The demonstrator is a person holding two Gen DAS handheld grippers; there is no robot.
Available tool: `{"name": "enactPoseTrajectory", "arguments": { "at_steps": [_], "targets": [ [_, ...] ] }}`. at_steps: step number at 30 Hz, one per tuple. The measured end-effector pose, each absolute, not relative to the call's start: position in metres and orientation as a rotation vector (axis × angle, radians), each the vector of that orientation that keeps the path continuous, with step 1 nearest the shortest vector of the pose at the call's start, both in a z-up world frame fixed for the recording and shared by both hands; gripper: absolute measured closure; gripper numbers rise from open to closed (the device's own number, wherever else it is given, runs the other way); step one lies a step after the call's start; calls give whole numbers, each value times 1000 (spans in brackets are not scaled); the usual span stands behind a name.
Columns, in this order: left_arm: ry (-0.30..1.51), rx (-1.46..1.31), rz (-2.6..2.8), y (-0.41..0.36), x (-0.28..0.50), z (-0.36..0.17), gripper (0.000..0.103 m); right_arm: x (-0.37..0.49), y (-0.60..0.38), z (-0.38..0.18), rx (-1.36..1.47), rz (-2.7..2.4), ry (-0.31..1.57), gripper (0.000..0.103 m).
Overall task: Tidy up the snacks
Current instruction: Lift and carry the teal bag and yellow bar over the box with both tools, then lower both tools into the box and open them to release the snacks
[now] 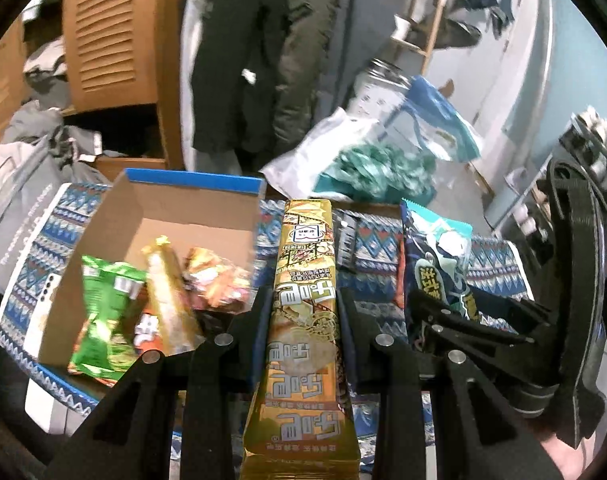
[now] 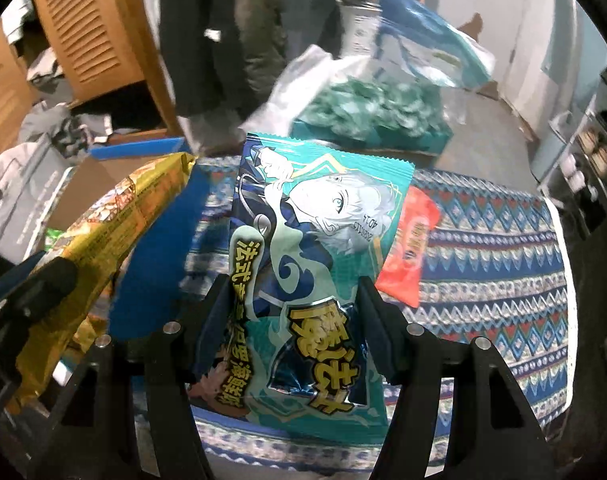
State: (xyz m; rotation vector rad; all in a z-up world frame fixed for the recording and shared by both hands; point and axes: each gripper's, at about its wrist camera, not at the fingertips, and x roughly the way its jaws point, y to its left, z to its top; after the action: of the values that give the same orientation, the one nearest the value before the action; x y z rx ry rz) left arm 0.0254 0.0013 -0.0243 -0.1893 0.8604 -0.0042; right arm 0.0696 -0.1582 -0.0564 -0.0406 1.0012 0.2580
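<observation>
The left gripper (image 1: 303,316) squeezes a long gold snack pack (image 1: 303,320) tight. The right gripper (image 2: 291,320) holds a teal snack bag (image 2: 315,248) with a cartoon face. Both packs are up off the patterned cloth (image 2: 495,248) on the worktop. Left of the left gripper sits the cardboard box (image 1: 175,208), with a green bag (image 1: 103,312) and other snacks inside. An orange packet (image 2: 407,248) lies past the right gripper. This looks like the carrying step. Next, each pack should go over the box and drop in.

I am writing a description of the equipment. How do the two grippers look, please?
Both the left gripper and the right gripper are matte black, with angular linkage arms, round silver pins at the joints and dark blue pads on the fingers. No cables or sleeves are visible.
</observation>
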Motion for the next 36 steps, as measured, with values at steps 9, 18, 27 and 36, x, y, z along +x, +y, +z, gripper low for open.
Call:
{"name": "enactPoseTrajectory", "arguments": {
  "at_steps": [9,18,27,36],
  "targets": [
    [822,-242,78,52,20,-17,71,71,-95,-44,-85,368,986,40],
    [816,-286,171,101,14,-25,71,72,-31,-42,-145,465,983,40],
    [836,-349,237,140,13,-41,71,76,13,-52,-184,520,1007,40],
    [881,-396,280,166,19,-64,71,88,37,-72,-163,565,1052,40]
  ]
}}
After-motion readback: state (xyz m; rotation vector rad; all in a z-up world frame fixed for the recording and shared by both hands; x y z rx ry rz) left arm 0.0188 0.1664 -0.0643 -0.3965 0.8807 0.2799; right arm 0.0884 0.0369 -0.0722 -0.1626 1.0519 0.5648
